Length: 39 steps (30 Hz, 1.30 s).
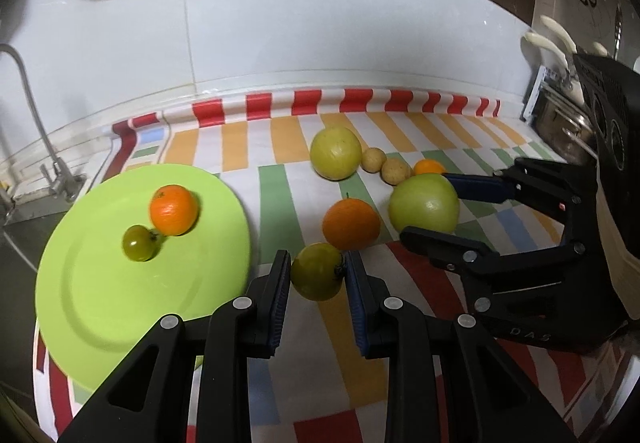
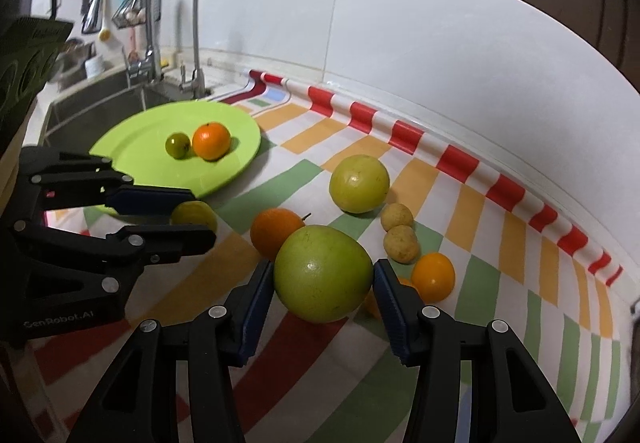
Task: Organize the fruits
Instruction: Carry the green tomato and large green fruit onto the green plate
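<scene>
A lime-green plate (image 1: pixel 100 303) (image 2: pixel 132 139) holds an orange (image 1: pixel 174 209) (image 2: pixel 211 141) and a small green tomato (image 1: pixel 140 243) (image 2: pixel 177 145). My left gripper (image 1: pixel 318 269) (image 2: pixel 196 215) is shut on a yellow-green tomato (image 1: pixel 317 271) (image 2: pixel 196 213) just right of the plate. My right gripper (image 2: pixel 323 275) (image 1: pixel 426 207) has its pads against a large green apple (image 2: pixel 323 274) (image 1: pixel 424 205). An orange (image 1: pixel 351 223) (image 2: pixel 276 231) lies between them. A yellow-green fruit (image 1: pixel 336 153) (image 2: pixel 359 183), two small tan fruits (image 1: pixel 396 171) (image 2: pixel 400 243) and a small orange (image 1: pixel 429 167) (image 2: pixel 433 277) lie behind.
A striped cloth (image 1: pixel 280 147) (image 2: pixel 500 243) covers the counter up to the white tiled wall. A sink with taps (image 2: pixel 160 55) (image 1: pixel 52 171) lies left of the plate. A dish rack (image 1: pixel 560 111) stands at the right.
</scene>
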{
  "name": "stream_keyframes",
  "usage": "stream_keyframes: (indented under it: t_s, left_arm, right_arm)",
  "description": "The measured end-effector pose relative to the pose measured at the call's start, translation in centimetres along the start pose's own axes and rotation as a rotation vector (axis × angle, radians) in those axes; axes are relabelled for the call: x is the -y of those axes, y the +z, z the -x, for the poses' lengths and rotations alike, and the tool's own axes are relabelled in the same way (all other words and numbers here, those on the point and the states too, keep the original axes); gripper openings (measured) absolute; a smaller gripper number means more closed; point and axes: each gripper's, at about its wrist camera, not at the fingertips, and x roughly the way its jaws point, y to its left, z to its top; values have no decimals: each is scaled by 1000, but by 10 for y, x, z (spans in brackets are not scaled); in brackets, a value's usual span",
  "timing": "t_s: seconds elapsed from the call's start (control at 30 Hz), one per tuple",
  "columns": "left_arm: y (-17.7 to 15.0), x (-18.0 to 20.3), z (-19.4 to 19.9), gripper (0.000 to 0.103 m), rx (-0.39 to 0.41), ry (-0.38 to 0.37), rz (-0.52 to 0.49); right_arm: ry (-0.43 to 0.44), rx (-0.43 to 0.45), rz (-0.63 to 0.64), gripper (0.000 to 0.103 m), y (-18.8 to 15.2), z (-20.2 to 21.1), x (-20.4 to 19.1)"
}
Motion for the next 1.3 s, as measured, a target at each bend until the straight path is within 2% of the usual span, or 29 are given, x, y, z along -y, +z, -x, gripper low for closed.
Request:
stream_keyframes:
  t_s: [0.17,0.77,1.03,1.3]
  left_arm:
    - [-2,-5,20,28,30,5,19]
    - [-16,-32,95,28,149,73,52]
    - [-16,-53,116,28,174,113,63]
    - [-15,-80,120,28,158,140,74]
  right_arm:
    - [-10,25,-69,51,1,18,-4]
    - [-34,142,-136,52,14,77,-46]
    - [4,171,-126,52,27,80,-71]
    - [42,161,-123,52,42,66,-92]
